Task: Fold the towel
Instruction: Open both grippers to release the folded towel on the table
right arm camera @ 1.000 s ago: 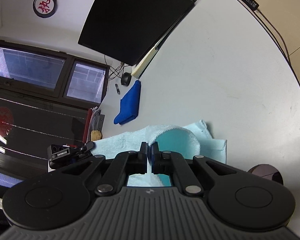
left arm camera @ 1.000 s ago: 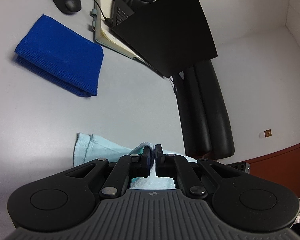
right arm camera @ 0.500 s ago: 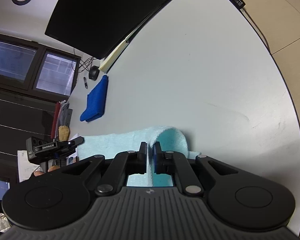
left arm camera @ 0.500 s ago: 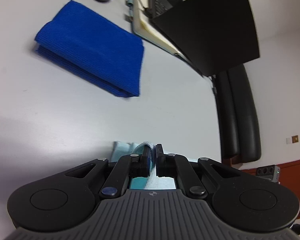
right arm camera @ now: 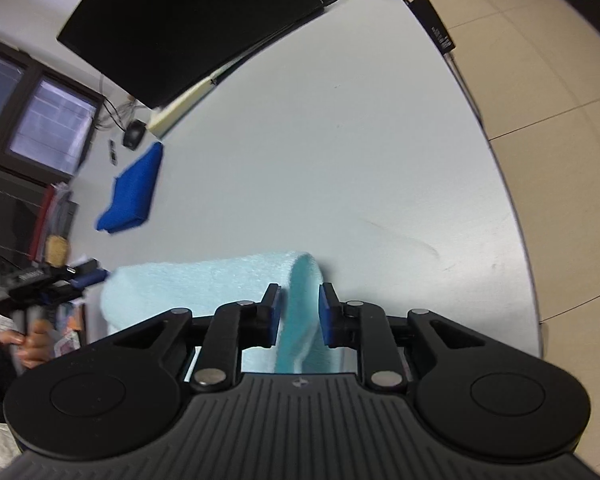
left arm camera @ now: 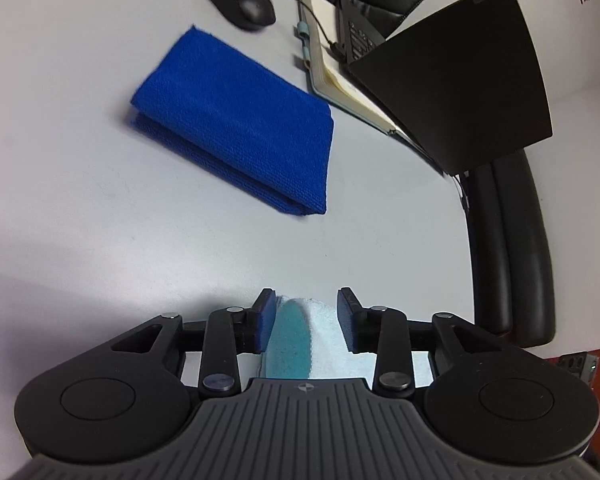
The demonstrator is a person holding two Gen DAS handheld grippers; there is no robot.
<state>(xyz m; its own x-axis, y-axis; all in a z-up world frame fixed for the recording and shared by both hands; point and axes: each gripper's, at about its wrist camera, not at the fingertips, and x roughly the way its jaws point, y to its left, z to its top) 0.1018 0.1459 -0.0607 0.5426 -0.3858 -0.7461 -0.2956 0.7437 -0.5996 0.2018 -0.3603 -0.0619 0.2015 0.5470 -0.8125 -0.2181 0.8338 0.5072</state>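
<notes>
Now both grippers are opening: the left gripper [left arm camera: 307,310] and right gripper [right arm camera: 299,306] each straddle a raised fold of the light blue towel [right arm camera: 204,280] on the white table [right arm camera: 340,160], pads apart from it.

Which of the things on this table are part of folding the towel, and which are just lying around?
Part of the job: light blue towel; left gripper and right gripper, both opening around it.

Lying about: folded dark blue cloth, mouse, notebook, laptop, power adapter.
</notes>
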